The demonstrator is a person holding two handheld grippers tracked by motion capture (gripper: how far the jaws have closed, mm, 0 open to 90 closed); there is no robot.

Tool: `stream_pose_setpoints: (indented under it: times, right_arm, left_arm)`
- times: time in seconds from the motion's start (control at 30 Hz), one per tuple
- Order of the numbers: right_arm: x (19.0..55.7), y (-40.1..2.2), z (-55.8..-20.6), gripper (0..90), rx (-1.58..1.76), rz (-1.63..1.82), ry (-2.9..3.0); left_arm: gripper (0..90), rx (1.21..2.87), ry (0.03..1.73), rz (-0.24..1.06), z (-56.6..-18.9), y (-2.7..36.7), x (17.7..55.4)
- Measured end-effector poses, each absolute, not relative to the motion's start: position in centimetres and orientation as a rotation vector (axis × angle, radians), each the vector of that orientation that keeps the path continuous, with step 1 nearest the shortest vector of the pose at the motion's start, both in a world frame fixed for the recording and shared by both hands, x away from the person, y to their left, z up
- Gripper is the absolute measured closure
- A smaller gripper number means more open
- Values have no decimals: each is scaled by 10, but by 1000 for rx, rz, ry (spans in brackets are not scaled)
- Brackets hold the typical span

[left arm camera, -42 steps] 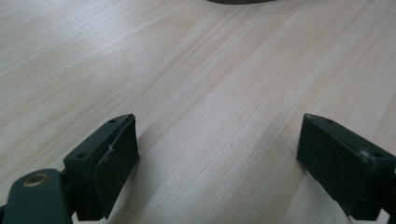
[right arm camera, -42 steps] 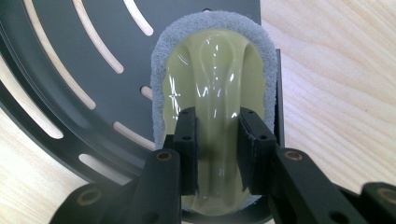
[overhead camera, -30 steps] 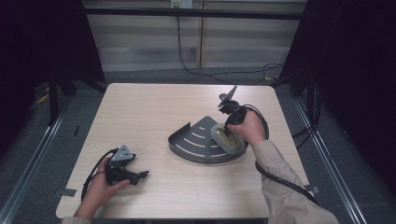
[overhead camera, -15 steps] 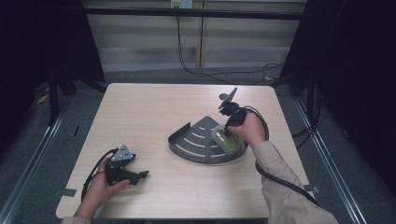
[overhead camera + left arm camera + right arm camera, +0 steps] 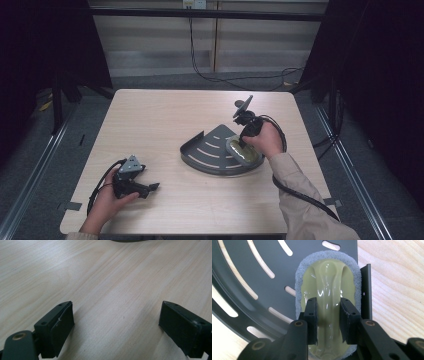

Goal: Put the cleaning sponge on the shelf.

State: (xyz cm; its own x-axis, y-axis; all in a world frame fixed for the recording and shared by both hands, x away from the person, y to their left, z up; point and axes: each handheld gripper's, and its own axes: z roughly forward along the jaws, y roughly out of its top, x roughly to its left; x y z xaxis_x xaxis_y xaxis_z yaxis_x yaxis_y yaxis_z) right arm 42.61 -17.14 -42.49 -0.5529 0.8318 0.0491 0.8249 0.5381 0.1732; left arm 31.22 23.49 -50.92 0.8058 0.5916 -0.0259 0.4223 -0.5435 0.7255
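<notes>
The right gripper [image 5: 328,322] is seen closed on the raised handle of a yellow-green scrubbing pad [image 5: 327,287], one jaw pressed to each side of the ridge. Its jaws have just been opening by a very small amount, yet in the right gripper view the pads are shown still against the handle, so the grip is taken as kept. The scrubbing pad is laid flat, directly under and ahead of these jaws, with its grey fibrous underside spread out around the glossy top. It is rested on a dark slotted rack [image 5: 249,277], shaped like a quarter circle, close against the upright wall of that rack, which is found just to the right of the jaws in the right gripper view. Beyond that wall the pale wooden table [image 5: 397,290] is seen.

In the high view the right gripper [image 5: 243,142] is held down over the scrubbing pad [image 5: 240,151] at the near right part of the rack [image 5: 207,150].

The left gripper [image 5: 116,327] is held with its jaws wide apart and nothing between them; bare table [image 5: 112,277] is seen ahead of it. What is probably the edge of the rack [image 5: 130,240] is glimpsed far ahead, well apart from the jaws. In the high view the left gripper [image 5: 150,188] is rested low near the table's front edge.
</notes>
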Motion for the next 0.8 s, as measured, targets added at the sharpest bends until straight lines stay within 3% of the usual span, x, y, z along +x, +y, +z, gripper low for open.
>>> stream_pose_setpoints:
  times: [0.27, 0.5, 0.8]
  right_arm:
    - [426, -173, -425, 647, 1463, 286, 2713]
    - [424, -175, -420, 501, 1463, 287, 2690]
    - [416, -177, -411, 399, 1422, 308, 2672]
  left_arm:
    - [120, 2226, 743, 285, -509, 235, 312]
    - [120, 2228, 745, 288, -509, 235, 312]
    - [120, 2227, 746, 287, -509, 235, 311]
